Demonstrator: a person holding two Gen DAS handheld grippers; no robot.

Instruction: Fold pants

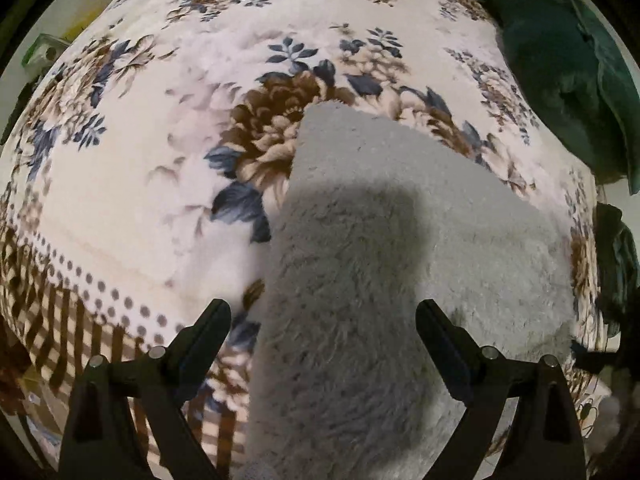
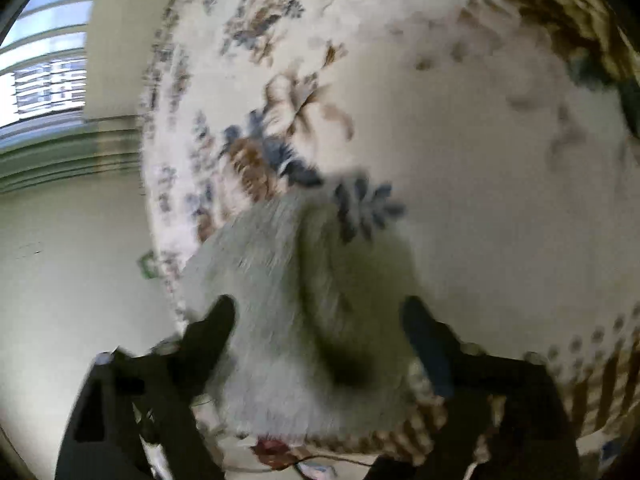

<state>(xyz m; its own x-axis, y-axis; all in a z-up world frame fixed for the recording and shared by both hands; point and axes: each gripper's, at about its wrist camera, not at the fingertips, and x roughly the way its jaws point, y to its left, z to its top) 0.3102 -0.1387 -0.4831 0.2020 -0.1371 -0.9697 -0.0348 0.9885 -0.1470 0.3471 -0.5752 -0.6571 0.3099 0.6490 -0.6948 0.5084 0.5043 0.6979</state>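
We see the fluffy gray pants (image 1: 360, 280) lying flat on the flowery blanket (image 1: 140, 200), and both our left gripper (image 1: 323, 320) and our right gripper (image 2: 318, 316) hang over them with fingers spread wide, holding nothing.
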